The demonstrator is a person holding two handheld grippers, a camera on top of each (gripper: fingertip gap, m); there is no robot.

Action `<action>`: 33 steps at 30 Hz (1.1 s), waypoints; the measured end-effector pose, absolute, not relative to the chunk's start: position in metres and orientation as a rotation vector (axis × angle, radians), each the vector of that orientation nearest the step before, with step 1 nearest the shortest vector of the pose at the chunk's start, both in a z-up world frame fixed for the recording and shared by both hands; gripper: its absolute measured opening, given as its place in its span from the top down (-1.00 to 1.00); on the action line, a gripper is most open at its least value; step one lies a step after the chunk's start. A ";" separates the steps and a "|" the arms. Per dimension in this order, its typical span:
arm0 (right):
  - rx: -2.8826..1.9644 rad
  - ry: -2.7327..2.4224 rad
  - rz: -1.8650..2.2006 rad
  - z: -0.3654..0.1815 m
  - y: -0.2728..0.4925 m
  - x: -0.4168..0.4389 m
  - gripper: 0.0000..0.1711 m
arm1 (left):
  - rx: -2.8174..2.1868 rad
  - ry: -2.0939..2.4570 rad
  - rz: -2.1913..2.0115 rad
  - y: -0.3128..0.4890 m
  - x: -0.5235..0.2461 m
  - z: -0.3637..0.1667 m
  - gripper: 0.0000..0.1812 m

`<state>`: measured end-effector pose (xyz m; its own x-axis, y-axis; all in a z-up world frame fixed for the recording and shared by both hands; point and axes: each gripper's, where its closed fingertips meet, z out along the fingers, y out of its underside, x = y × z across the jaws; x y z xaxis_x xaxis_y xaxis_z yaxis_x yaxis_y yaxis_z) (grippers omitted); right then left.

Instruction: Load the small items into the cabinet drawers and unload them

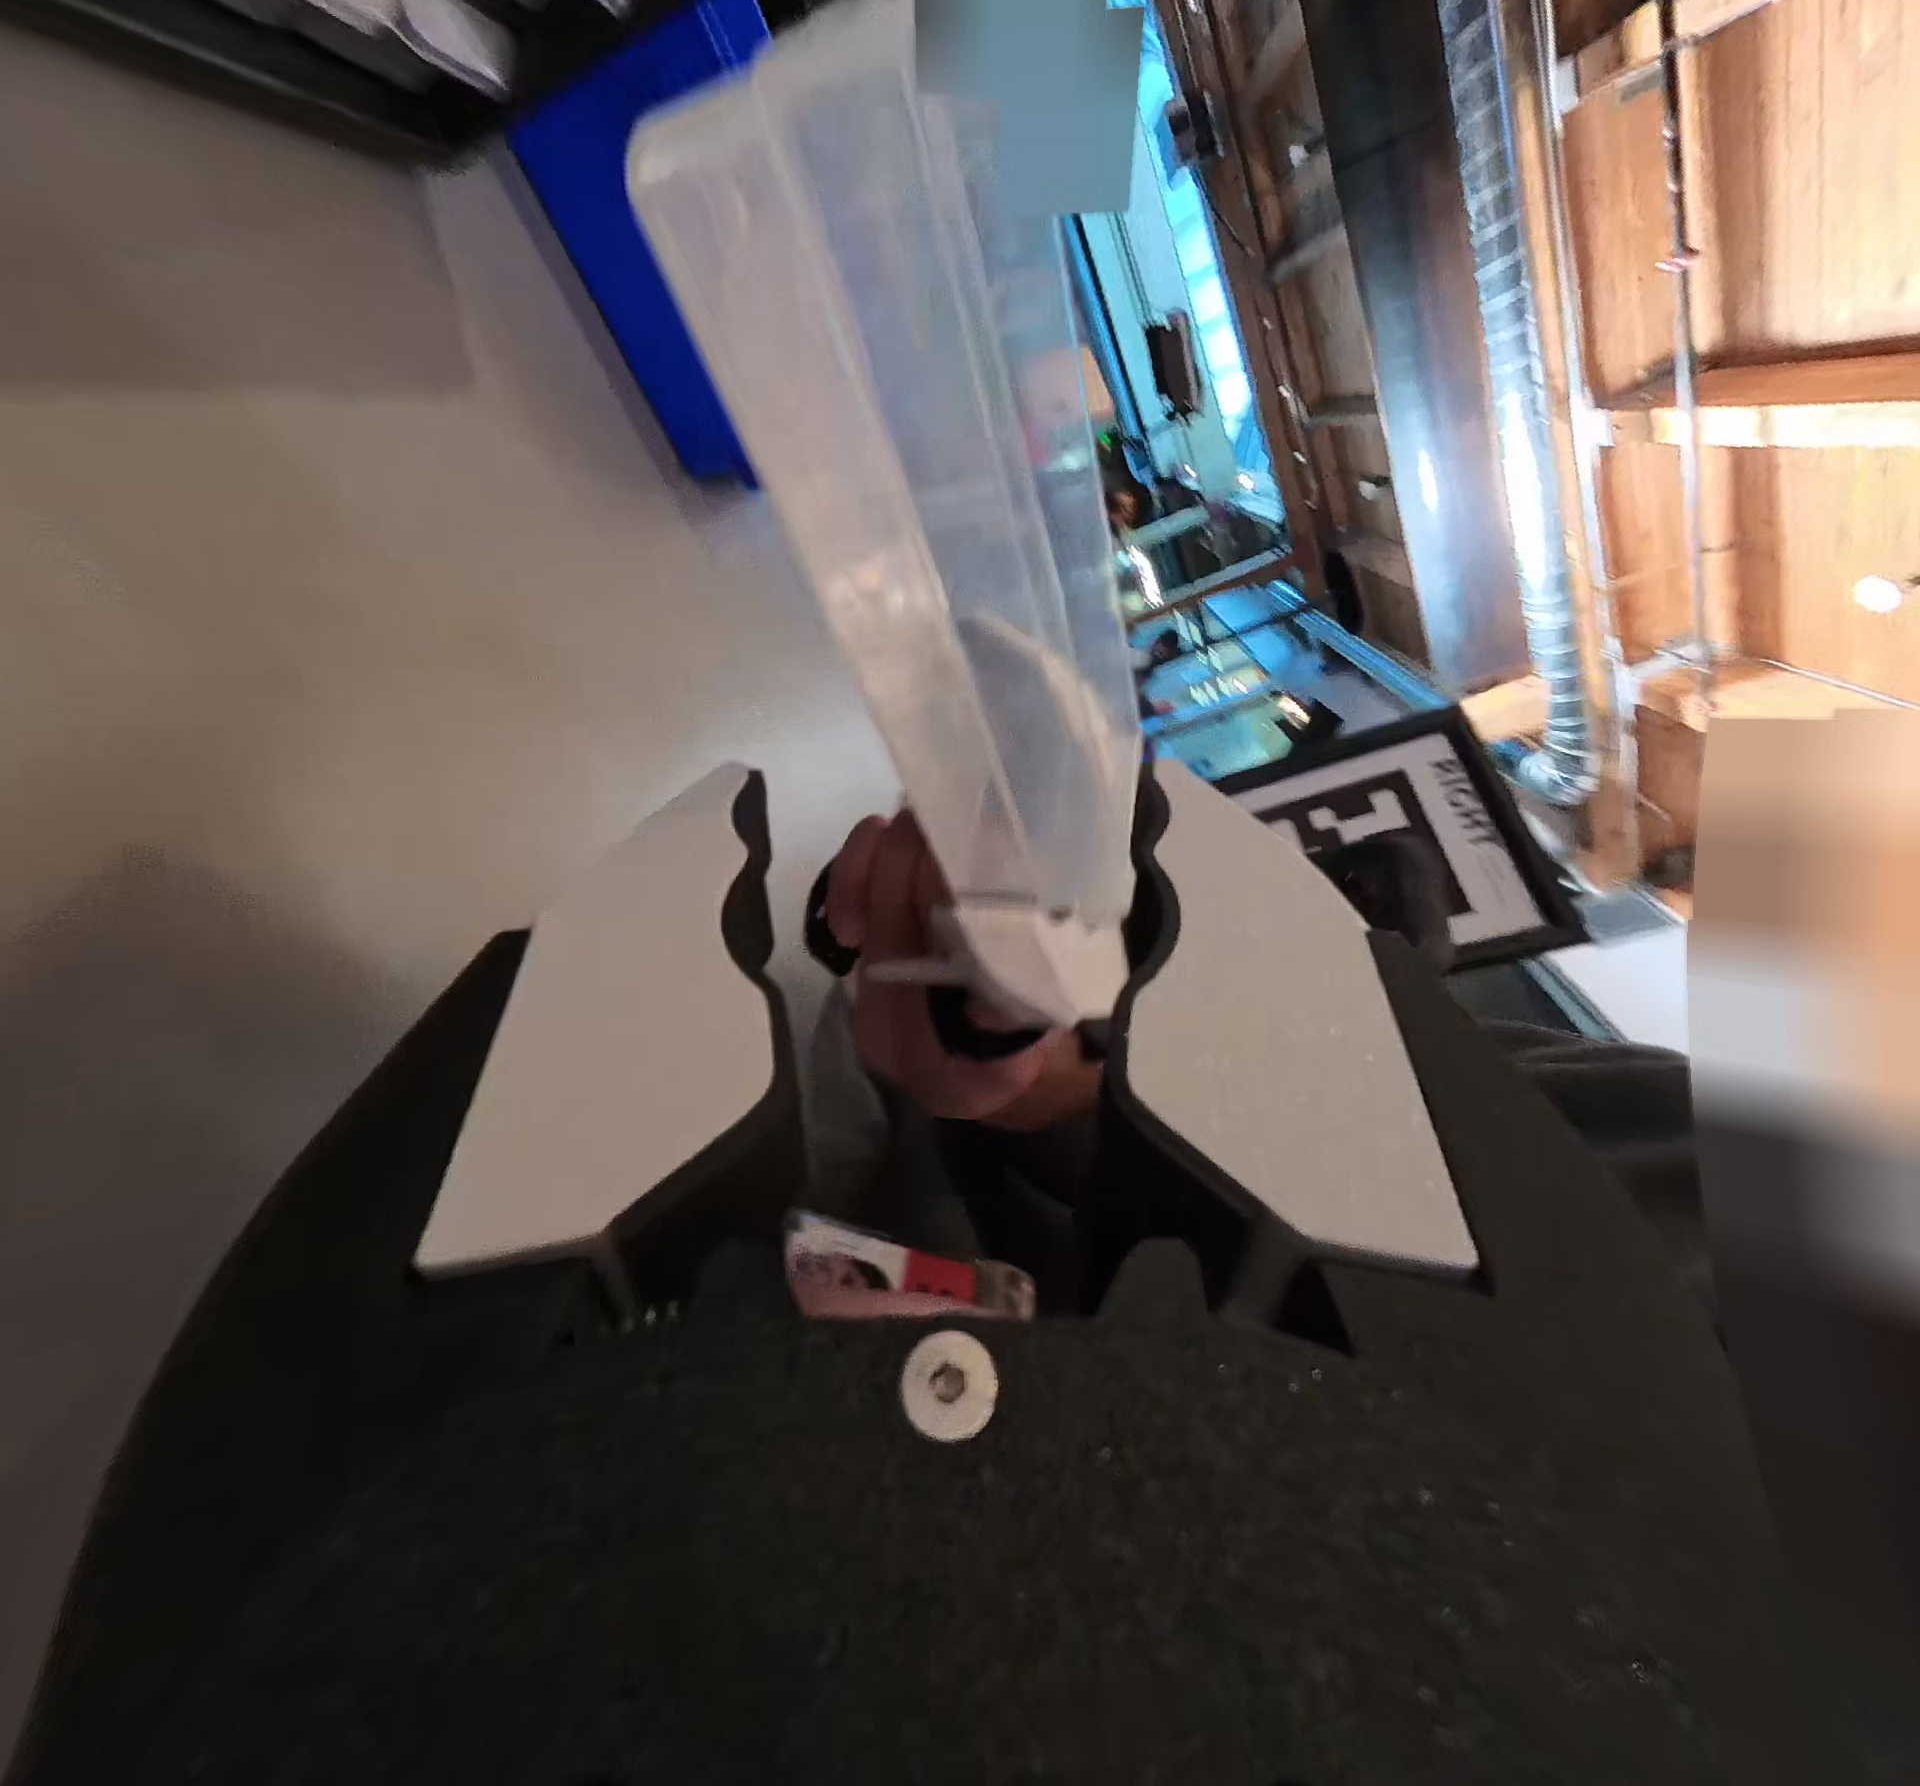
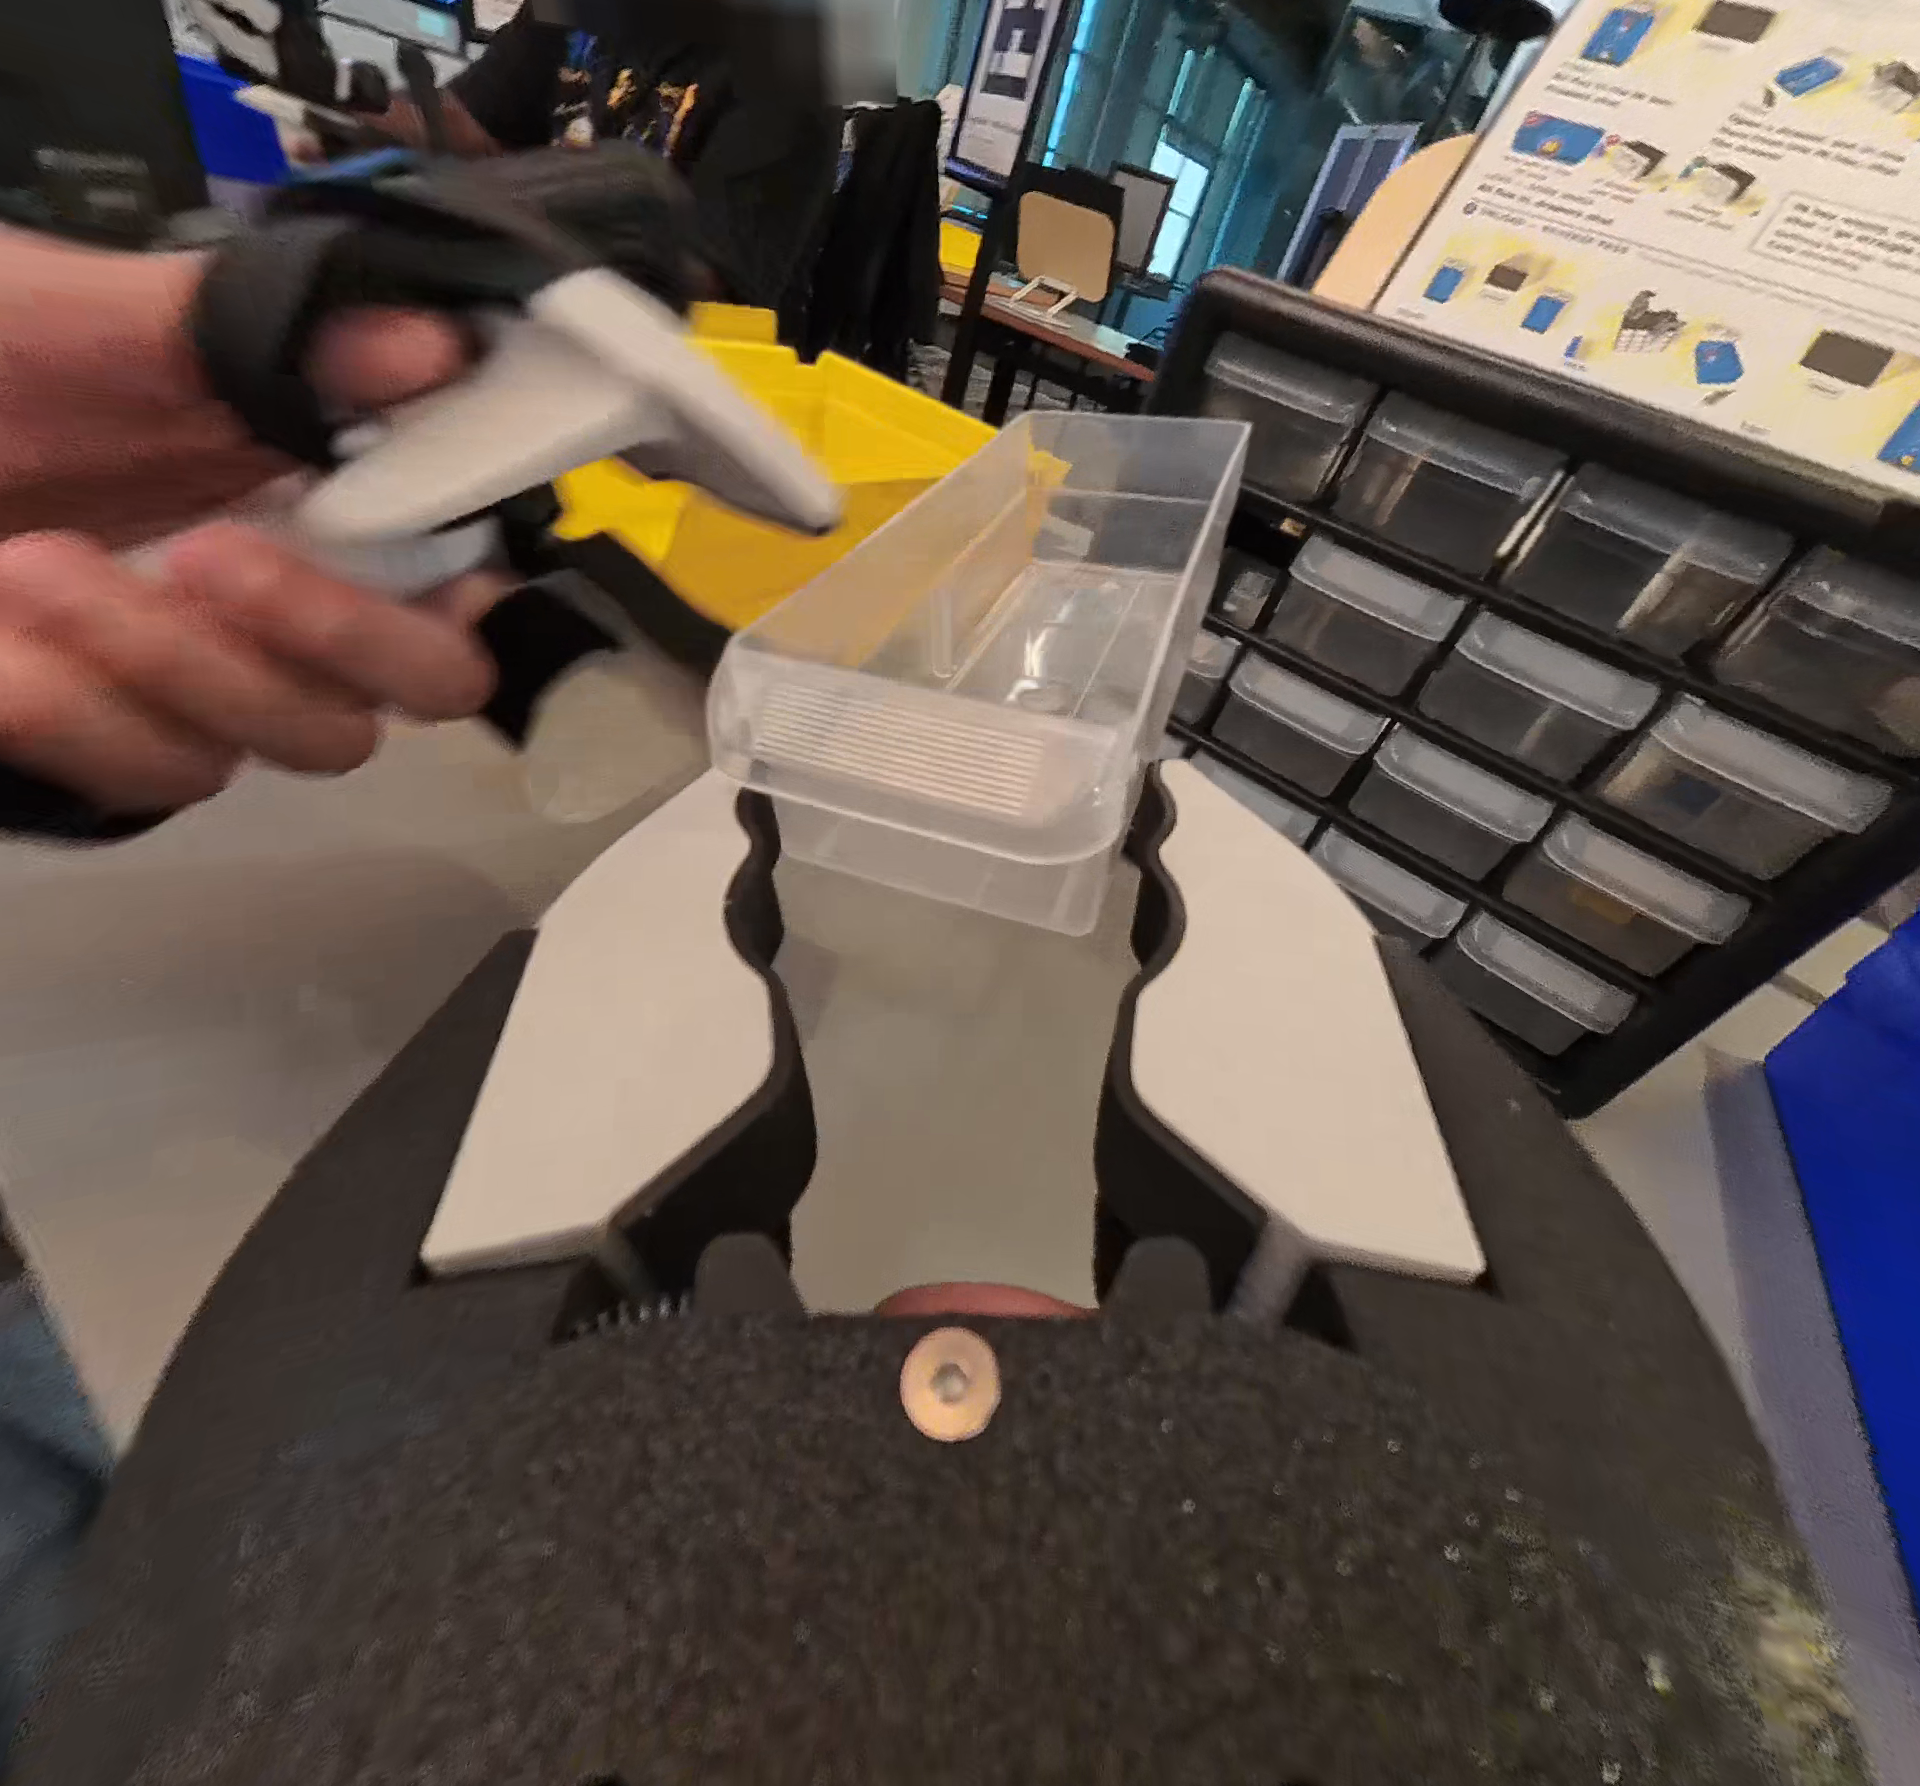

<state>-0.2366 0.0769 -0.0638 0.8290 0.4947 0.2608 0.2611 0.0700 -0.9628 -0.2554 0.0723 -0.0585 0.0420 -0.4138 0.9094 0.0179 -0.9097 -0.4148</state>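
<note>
Right gripper (image 2: 951, 863) clamps a clear plastic drawer (image 2: 977, 666) by its front end, one finger on each side wall, holding it raised above the grey tabletop (image 2: 260, 957). No items are visible inside the drawer. The black cabinet (image 2: 1558, 676) of small clear drawers stands to the right, and a yellow bin (image 2: 790, 489) sits behind the held drawer. Left gripper (image 2: 582, 427), blurred by motion, is near the drawer's far left edge; from this view, contact cannot be determined. In the left wrist view, the left gripper (image 1: 951, 853) has its fingers spread, with the drawer (image 1: 883, 406) between and beyond them and not squeezed. A blue bin (image 1: 634, 219) lies beyond.
</note>
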 end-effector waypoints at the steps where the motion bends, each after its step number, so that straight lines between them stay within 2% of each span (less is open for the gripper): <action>1: -1.531 -0.590 0.209 -0.062 0.087 -0.236 0.23 | -1.994 0.382 -1.866 0.071 -0.264 -0.062 0.27; 11: -1.637 -0.327 0.351 -0.074 0.162 -0.250 0.23 | -1.850 0.378 -1.276 0.032 -0.310 -0.083 0.39; 33: -1.664 -0.232 0.318 -0.074 0.206 -0.257 0.22 | -1.897 0.438 -1.217 0.032 -0.301 -0.095 0.40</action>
